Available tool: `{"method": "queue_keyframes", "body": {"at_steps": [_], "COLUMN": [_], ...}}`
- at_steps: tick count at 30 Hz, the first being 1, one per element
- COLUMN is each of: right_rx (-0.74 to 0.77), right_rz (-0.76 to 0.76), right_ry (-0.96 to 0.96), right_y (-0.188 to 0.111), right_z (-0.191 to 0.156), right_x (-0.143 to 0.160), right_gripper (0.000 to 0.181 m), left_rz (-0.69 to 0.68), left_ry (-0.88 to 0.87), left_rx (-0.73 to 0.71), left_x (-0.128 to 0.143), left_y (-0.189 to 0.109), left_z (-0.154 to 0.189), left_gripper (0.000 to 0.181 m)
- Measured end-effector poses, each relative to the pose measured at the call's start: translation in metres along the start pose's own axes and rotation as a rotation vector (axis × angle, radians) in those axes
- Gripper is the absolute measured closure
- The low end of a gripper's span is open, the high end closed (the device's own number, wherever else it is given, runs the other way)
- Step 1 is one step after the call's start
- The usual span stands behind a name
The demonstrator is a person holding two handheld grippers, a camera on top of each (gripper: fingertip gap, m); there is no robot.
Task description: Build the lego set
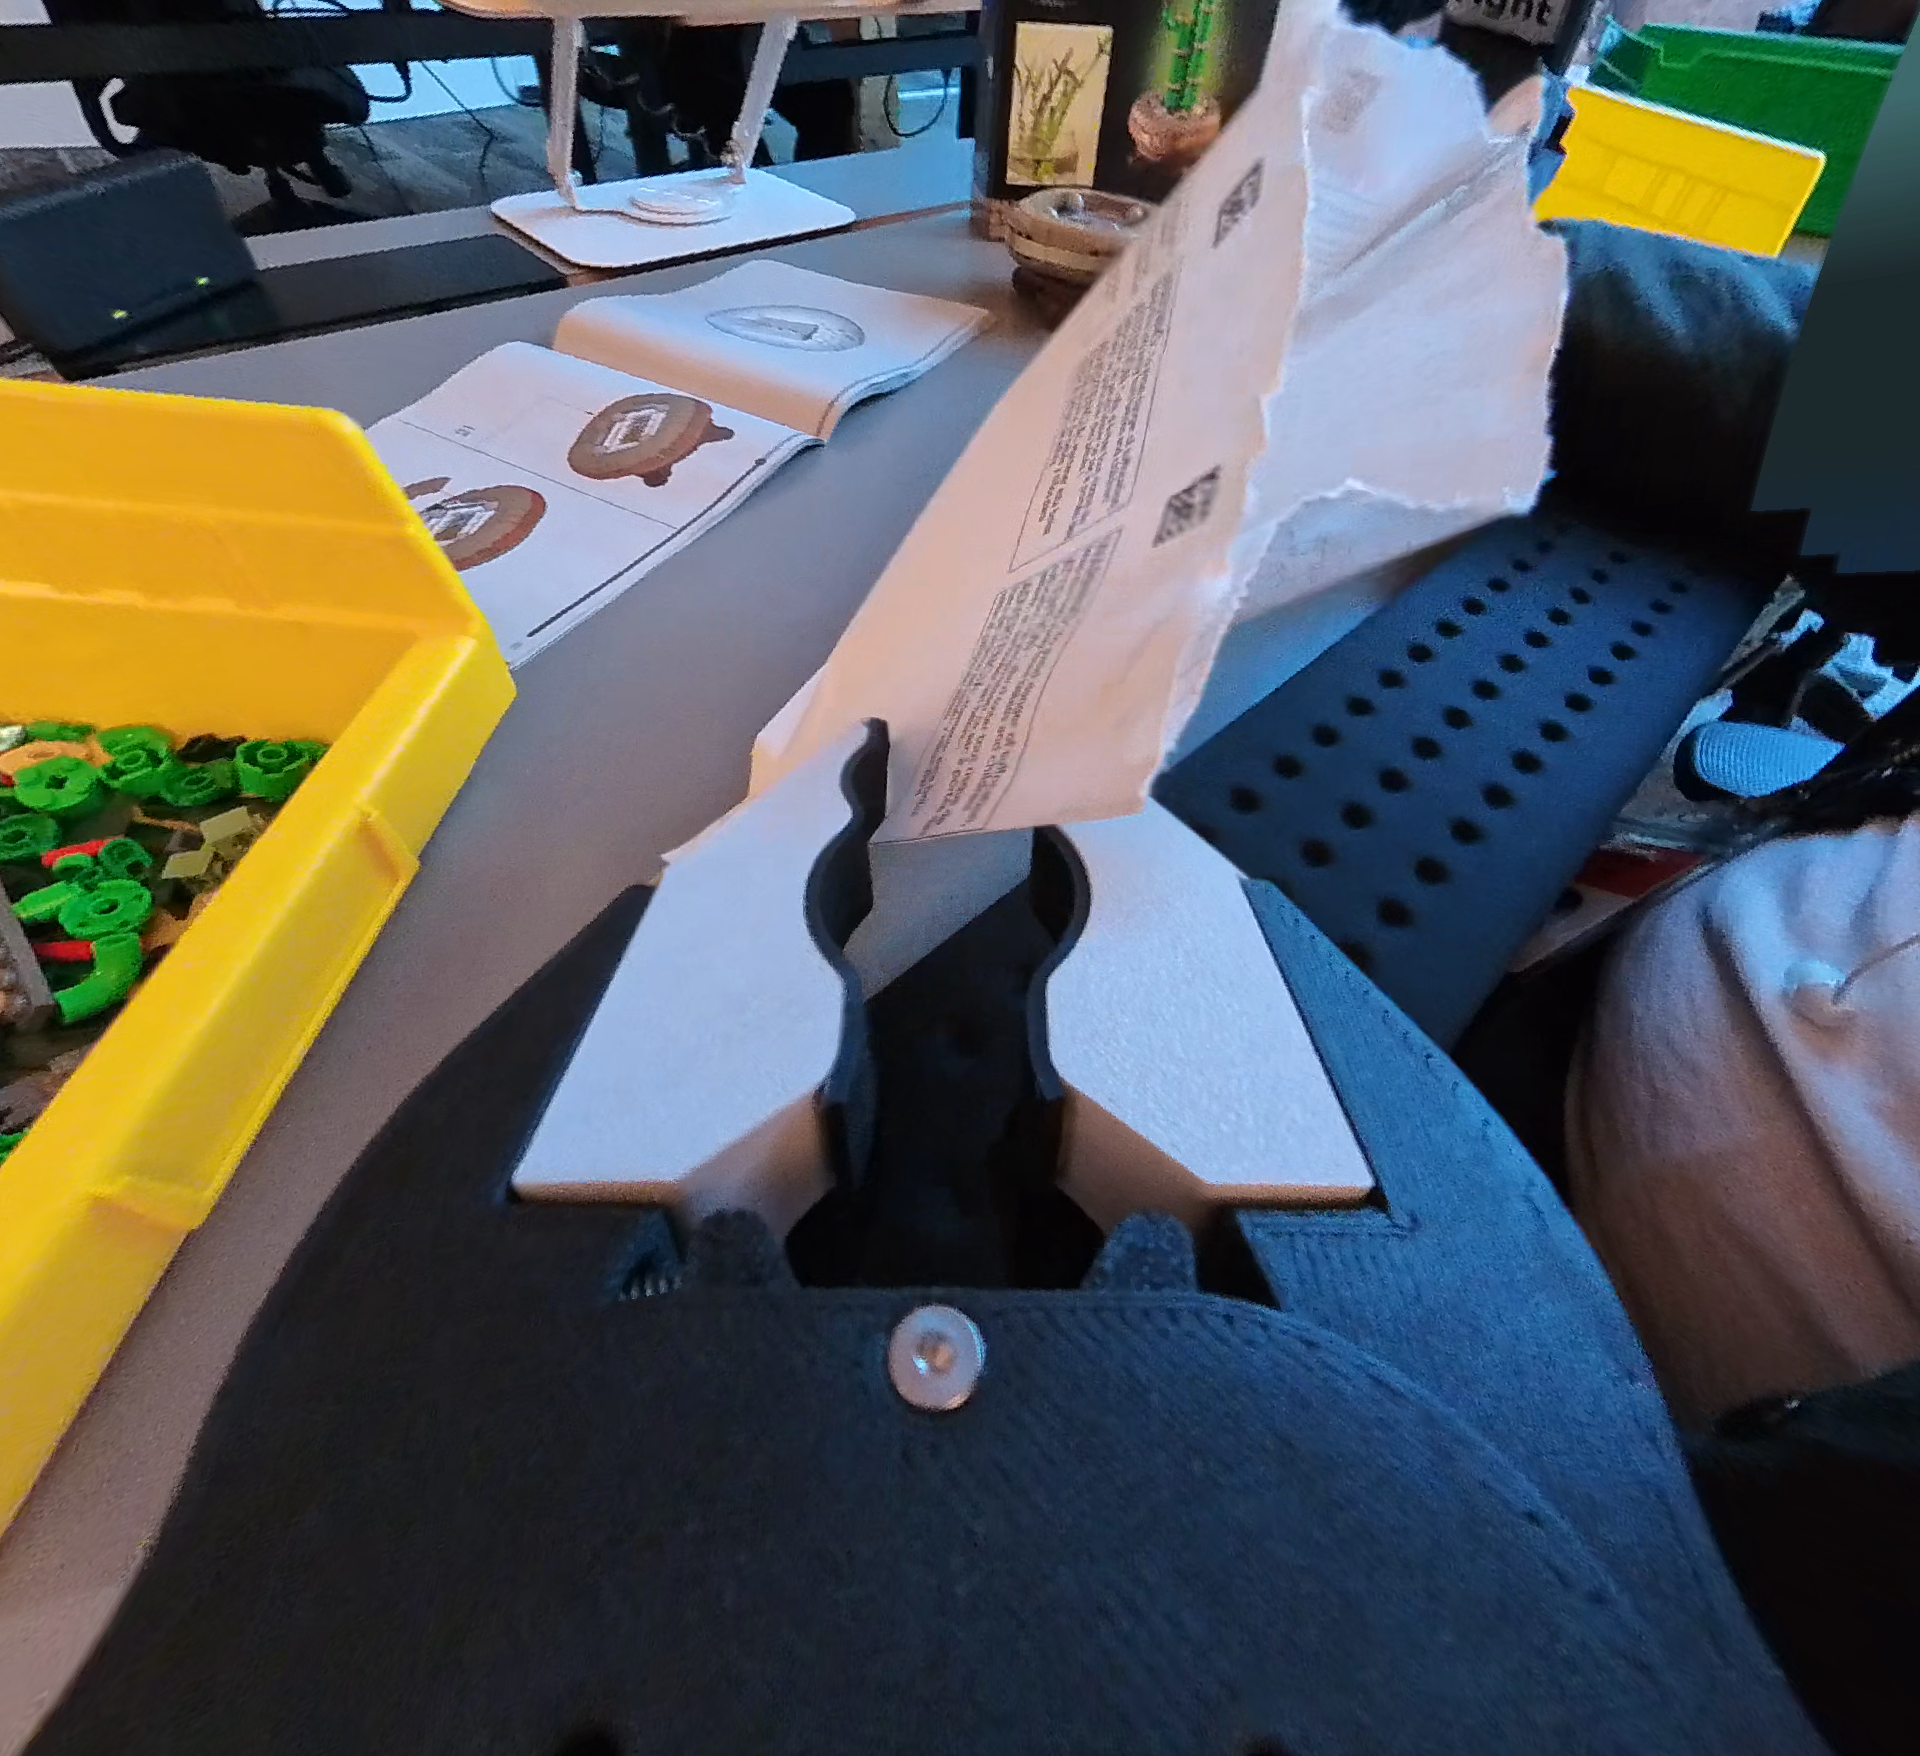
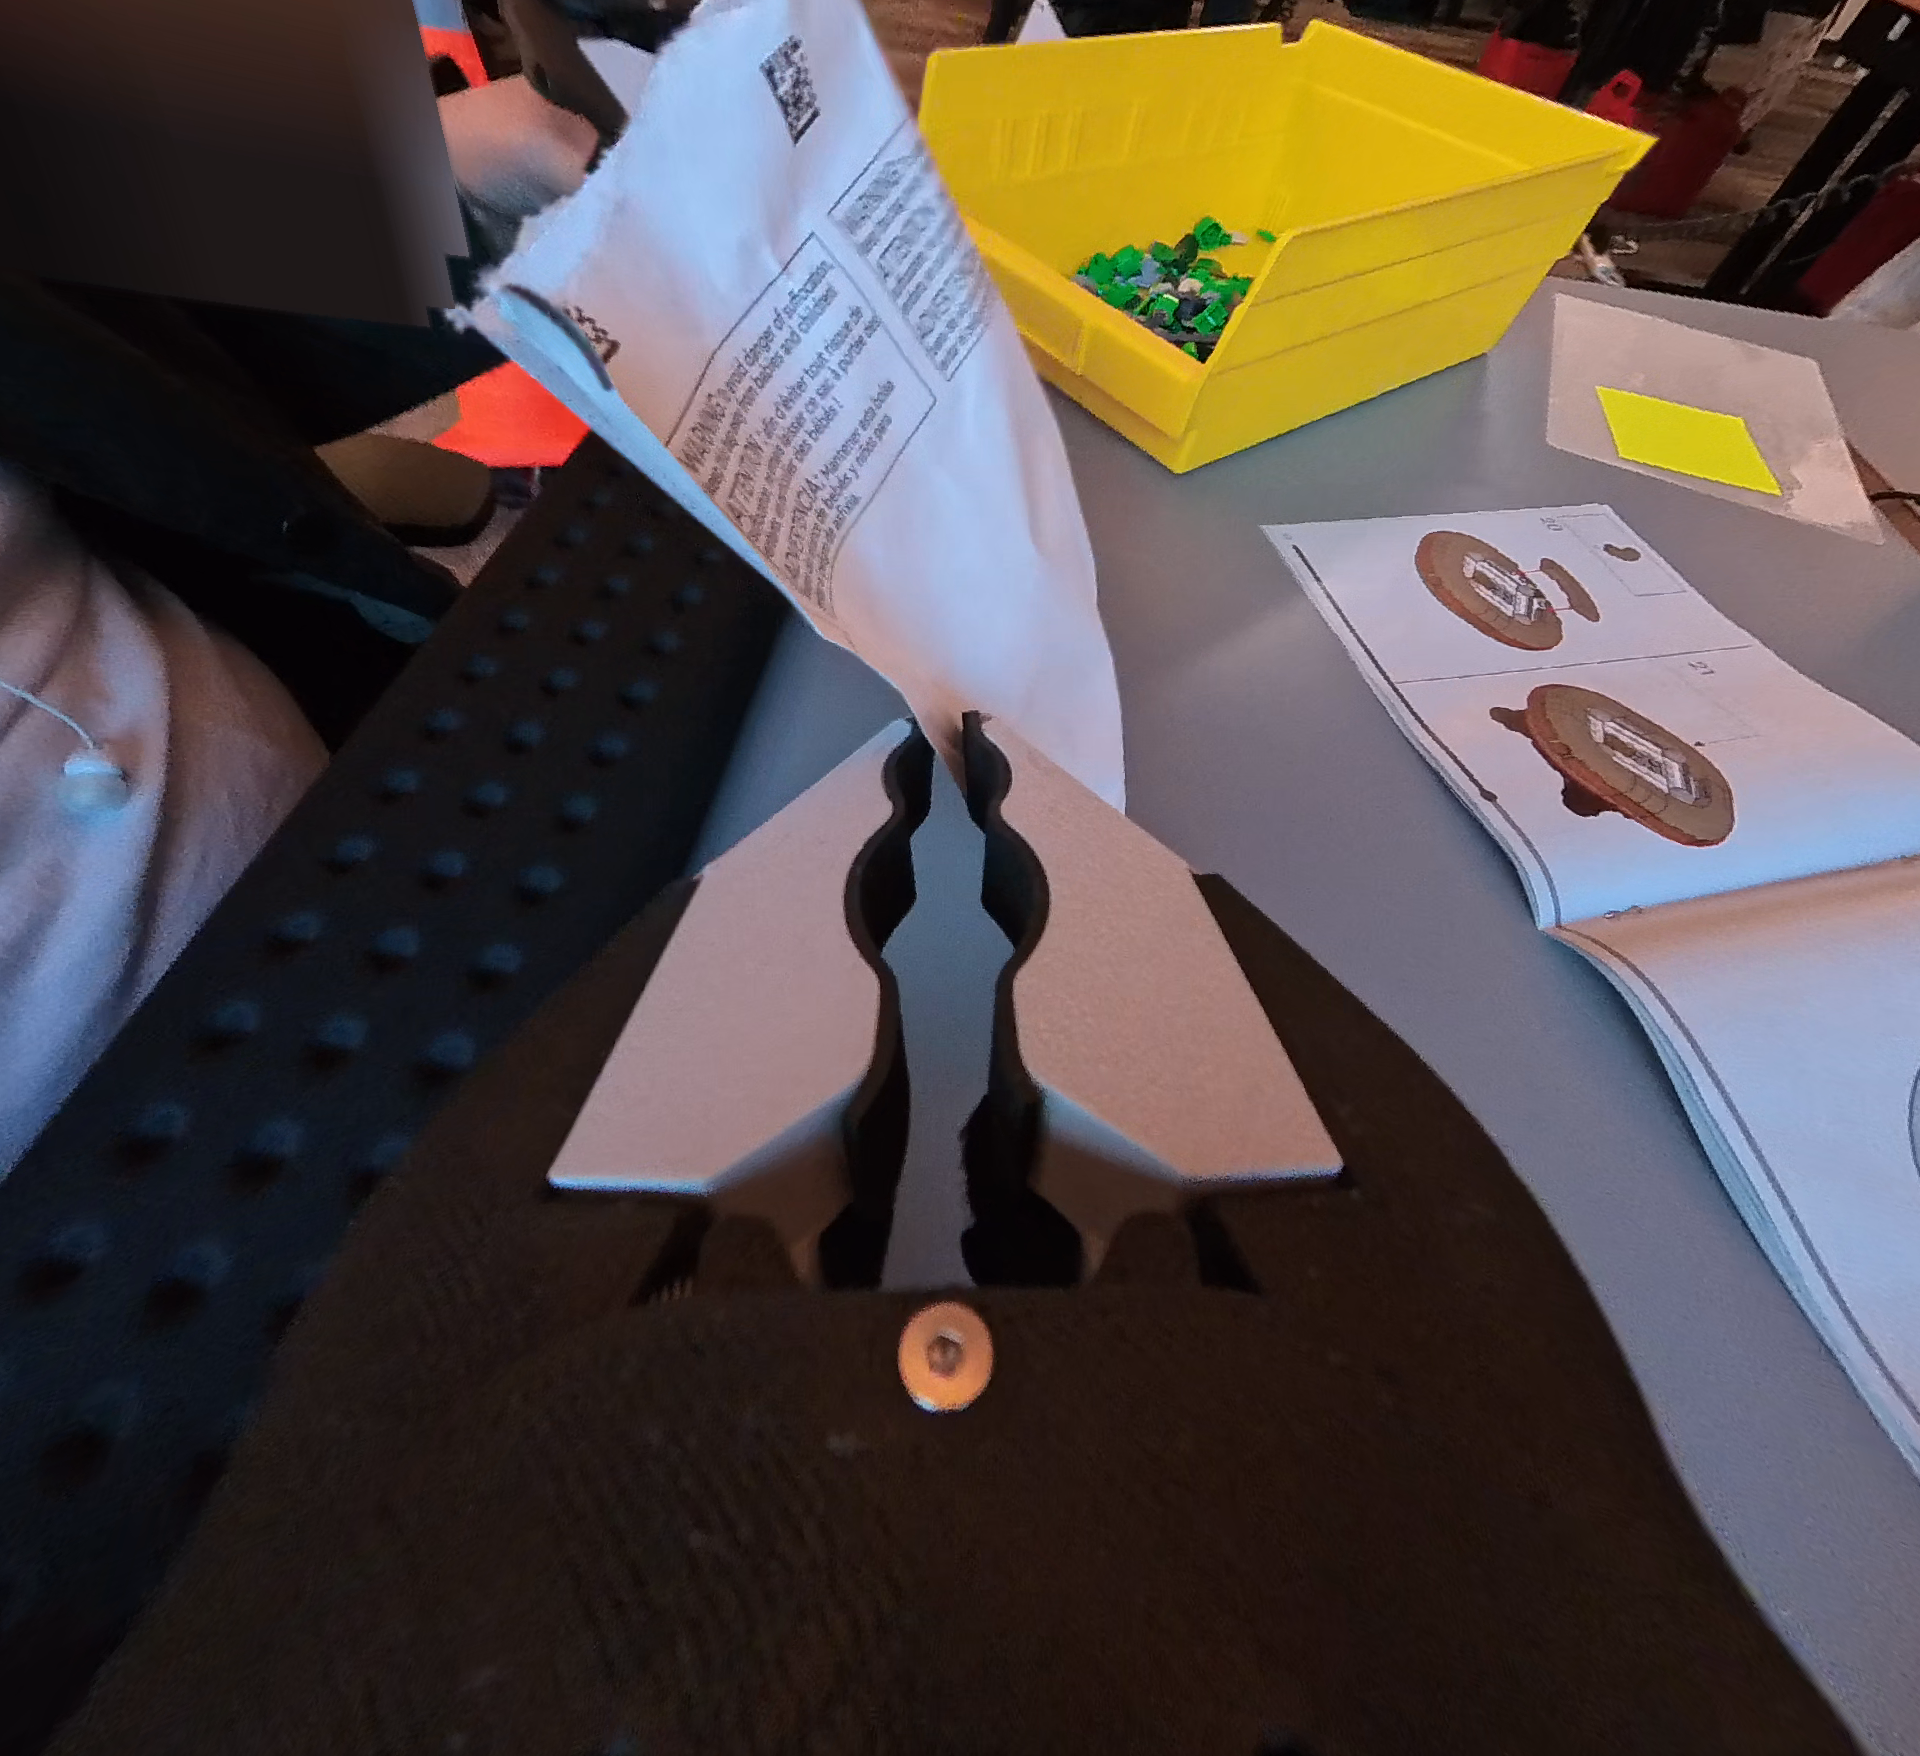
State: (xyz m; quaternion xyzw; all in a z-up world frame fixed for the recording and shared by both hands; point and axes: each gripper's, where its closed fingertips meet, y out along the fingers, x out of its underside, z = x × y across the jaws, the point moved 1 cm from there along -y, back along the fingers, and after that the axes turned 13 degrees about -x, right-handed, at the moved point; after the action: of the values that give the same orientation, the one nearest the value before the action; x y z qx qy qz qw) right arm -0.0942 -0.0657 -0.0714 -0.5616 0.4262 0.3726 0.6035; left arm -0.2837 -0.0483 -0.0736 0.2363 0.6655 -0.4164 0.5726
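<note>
Torn paper bag (image 1: 1164, 501) pinched by left gripper (image 1: 951, 833) and right gripper (image 2: 945, 750); apparently emptied. Pieces (image 2: 1169, 283) lie loose in yellow bin (image 2: 1455, 148), centre right; assembly mostly outstanding.

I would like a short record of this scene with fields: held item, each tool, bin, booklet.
held item: torn white paper bag, lifted above the table
left tool: jaws apart, bag edge at its tips; grip unclear
right tool: shut on the bag's lower corner
bin: yellow plastic bin holding mostly green bricks
booklet: open instruction booklet lying flat on the grey table
</note>
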Motion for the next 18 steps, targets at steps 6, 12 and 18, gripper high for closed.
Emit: {"method": "queue_keyframes", "body": {"at_steps": [6, 12, 18], "right_rx": [-0.01, -0.001, 0.013], "right_rz": [0.043, 0.034, 0.028], "right_ry": [0.055, 0.07, 0.076], "right_y": [-0.006, -0.007, -0.007], "right_z": [0.003, 0.006, 0.01], "right_x": [-0.002, 0.002, 0.005], "right_gripper": [0.181, 0.181, 0.181], "left_rz": [-0.007, 0.019, 0.017], "left_ry": [-0.013, -0.009, -0.062], "left_rx": [-0.038, -0.142, -0.389], "left_x": [-0.002, -0.013, -0.016], "left_y": [-0.011, -0.05, -0.099], "left_z": [-0.01, -0.039, -0.108], "left_gripper": [0.143, 0.141, 0.141]}}
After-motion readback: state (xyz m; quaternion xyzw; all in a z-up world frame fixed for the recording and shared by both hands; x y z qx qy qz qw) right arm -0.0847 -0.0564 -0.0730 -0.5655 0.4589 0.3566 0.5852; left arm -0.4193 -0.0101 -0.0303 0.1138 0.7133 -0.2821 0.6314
